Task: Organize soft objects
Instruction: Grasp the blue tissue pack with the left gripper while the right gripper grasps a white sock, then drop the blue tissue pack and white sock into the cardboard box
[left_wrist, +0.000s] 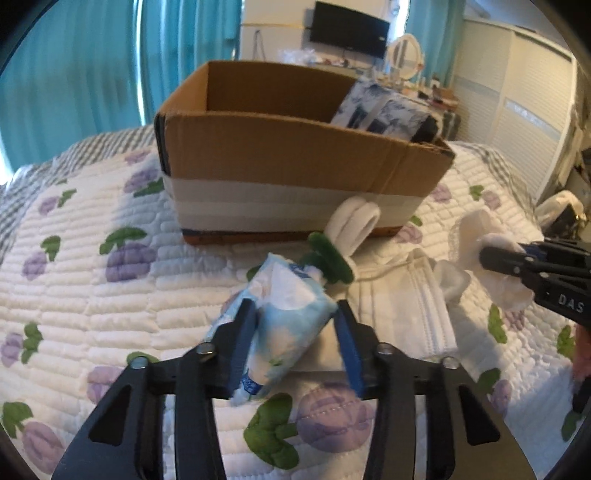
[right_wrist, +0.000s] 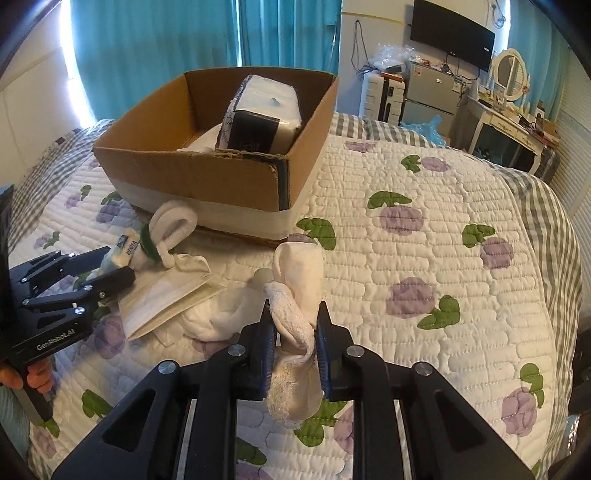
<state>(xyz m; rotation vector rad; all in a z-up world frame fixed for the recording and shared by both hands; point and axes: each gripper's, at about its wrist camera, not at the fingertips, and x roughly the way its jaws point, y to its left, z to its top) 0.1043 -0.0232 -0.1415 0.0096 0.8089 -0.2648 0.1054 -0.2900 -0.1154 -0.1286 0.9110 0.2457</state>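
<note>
Both hand-held grippers, left (left_wrist: 295, 332) and right (right_wrist: 294, 332), clamped.

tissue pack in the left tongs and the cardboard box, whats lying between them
In the left wrist view, a white plush toy with looped ears and a green collar lies between the tissue pack and the cardboard box, its ears up against the box's taped front.

A home bedroom is showing here: a flowered quilt (right_wrist: 424, 236) is covering the bed, teal curtains (right_wrist: 166, 48) are hanging, a vanity mirror (right_wrist: 511, 74) is standing beside a wall-mounted TV (right_wrist: 450, 33)
</note>
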